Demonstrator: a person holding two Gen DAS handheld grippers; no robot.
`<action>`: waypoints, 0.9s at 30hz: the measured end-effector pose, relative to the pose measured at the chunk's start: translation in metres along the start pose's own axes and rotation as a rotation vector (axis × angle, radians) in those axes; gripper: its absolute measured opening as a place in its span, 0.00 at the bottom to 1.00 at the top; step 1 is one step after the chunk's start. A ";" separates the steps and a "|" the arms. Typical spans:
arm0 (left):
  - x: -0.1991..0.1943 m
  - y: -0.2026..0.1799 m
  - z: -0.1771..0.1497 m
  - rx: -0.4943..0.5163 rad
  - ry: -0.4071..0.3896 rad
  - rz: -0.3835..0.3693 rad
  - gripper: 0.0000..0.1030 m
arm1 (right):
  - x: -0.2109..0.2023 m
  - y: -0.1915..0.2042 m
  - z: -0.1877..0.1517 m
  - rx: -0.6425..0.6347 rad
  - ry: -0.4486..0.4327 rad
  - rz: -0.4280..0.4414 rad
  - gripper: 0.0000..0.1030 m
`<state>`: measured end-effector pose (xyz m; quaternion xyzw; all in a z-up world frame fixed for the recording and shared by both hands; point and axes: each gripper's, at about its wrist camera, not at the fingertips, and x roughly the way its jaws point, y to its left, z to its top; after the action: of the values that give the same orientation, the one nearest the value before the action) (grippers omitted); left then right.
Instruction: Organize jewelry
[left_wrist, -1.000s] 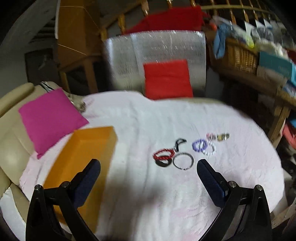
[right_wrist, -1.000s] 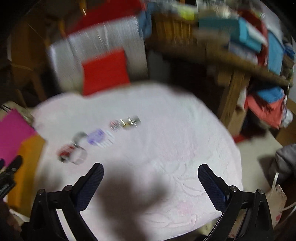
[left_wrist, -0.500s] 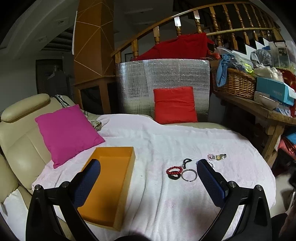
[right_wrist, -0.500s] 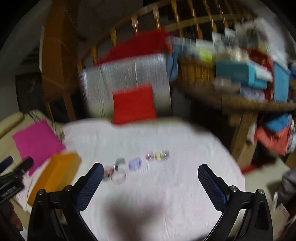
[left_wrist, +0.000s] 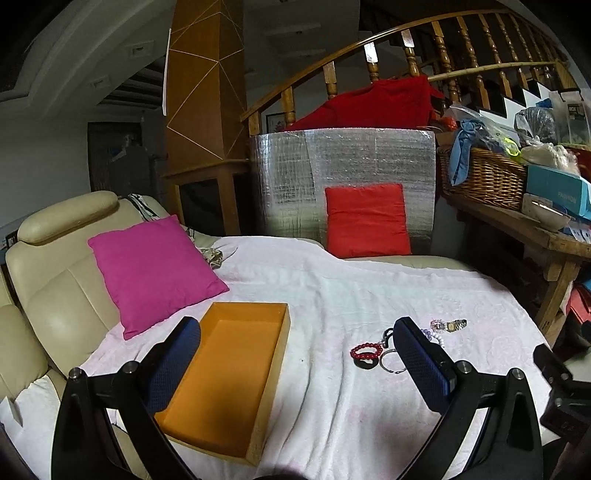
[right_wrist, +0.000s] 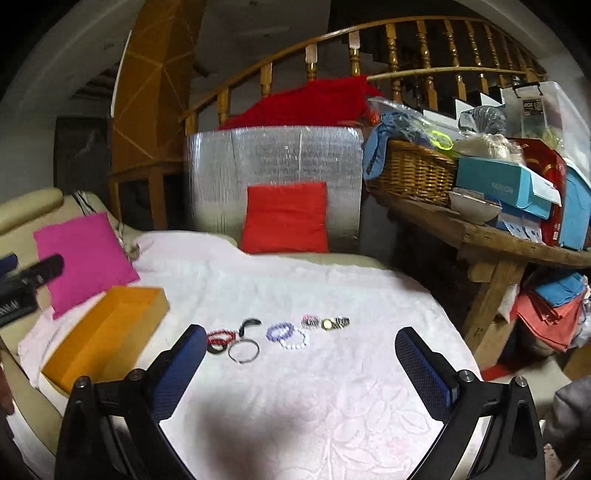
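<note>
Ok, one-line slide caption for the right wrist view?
Open right gripper hovering over beaded bracelets on a white blanket, empty orange box at left.

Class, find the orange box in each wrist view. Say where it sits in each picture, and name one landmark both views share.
Left wrist view: the orange box lies lower left of centre on the white blanket, partly behind the left gripper's left finger.
Right wrist view: the orange box lies at the left edge, below the pink cushion.
Shared landmark: the red cushion against the silver sheet.
</note>
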<state>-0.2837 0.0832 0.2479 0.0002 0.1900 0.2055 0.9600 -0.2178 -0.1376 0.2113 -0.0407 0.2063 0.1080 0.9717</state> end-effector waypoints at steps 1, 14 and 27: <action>0.000 0.000 -0.001 0.000 -0.001 0.002 1.00 | 0.003 0.000 0.000 0.000 0.014 -0.002 1.00; 0.017 0.000 -0.004 -0.001 0.037 0.035 1.00 | 0.030 0.015 0.012 0.013 0.091 0.042 1.00; 0.023 0.000 -0.004 0.002 0.044 0.056 1.00 | 0.046 0.022 0.023 0.009 0.110 0.062 1.00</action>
<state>-0.2655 0.0924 0.2359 0.0022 0.2114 0.2321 0.9494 -0.1730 -0.1043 0.2125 -0.0361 0.2611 0.1346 0.9552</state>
